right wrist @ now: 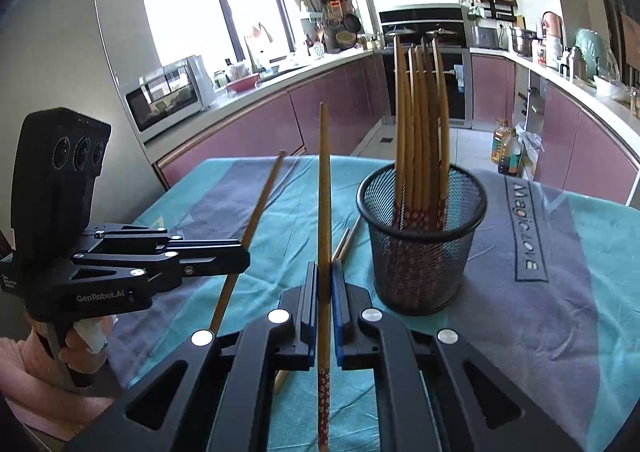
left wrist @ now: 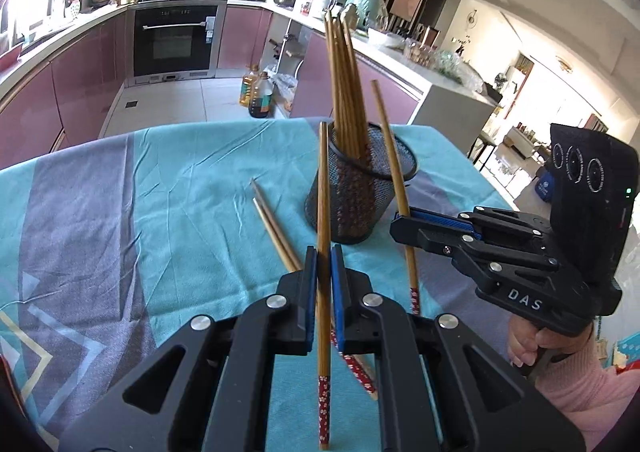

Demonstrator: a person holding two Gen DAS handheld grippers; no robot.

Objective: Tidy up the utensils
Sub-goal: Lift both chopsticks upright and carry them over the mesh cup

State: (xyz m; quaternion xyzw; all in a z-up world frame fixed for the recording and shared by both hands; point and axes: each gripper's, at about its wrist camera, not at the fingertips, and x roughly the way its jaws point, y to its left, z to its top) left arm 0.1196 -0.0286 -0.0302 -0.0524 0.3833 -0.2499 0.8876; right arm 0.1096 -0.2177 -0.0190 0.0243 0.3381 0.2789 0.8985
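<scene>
1. A kitchen table under a teal and grey tablecloth (left wrist: 168, 171) – each of the person's two hand-held grippers is clamped on a single wooden chopstick.
2. The left gripper (left wrist: 323, 264) has its blue-padded jaws closed on the left-held chopstick (left wrist: 323, 211), which stands nearly upright, its red flower-patterned end hanging below the jaws and its plain tip rising in front of the holder.
3. The right gripper (right wrist: 324, 276) is likewise closed on the right-held chopstick (right wrist: 324, 191), gripped partway along its length, patterned end down and bare tip up.
4. In the left wrist view the right gripper comes in from the right, just beside the holder, with its chopstick leaning slightly and its patterned end clear of the cloth; a hand (left wrist: 528, 344) in a pink sleeve (left wrist: 588, 392) grips the handle.
5. The black wire-mesh holder (right wrist: 424, 240) stands upright on the cloth, ahead of both grippers, with a bundle of chopsticks (right wrist: 420, 111) standing in it – patterned ends at the bottom, tips fanned out above the rim.
6. Two loose chopsticks (left wrist: 272, 223) lie side by side on the cloth to the left of the holder, running back under the left gripper.
7. Behind the table are mauve cabinets, a built-in oven (left wrist: 174, 39) and bottles of oil (left wrist: 256, 91) on the floor.
</scene>
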